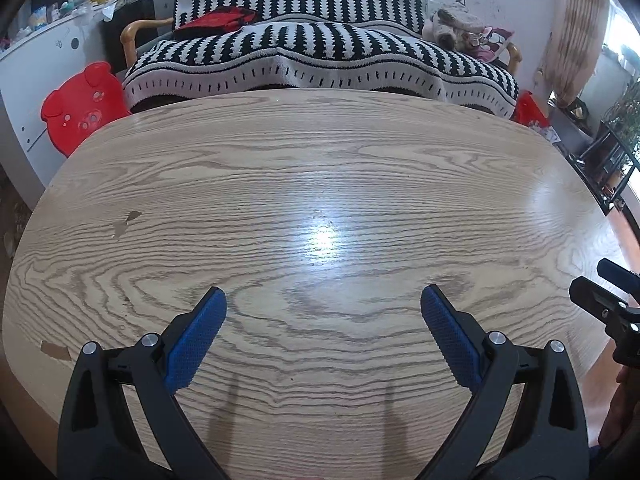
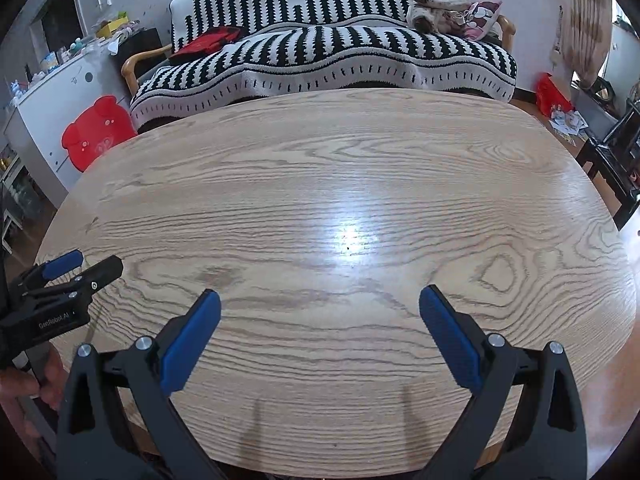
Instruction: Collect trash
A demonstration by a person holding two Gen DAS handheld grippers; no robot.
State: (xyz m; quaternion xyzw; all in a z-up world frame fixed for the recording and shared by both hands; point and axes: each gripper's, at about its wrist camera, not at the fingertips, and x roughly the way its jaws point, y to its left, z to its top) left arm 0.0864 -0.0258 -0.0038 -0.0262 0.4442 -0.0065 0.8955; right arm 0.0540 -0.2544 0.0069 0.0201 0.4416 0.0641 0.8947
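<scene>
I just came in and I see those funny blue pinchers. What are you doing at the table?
A person holds a pincher tool in each hand over the wooden table. The left gripper and the right gripper are both open, and neither one holds anything. The job is collecting trash, but no trash shows on the tabletop in either view right now. Behind the table sits a sofa with a black-and-white striped cover, and a red pig-shaped stool stands off to the left.
</scene>
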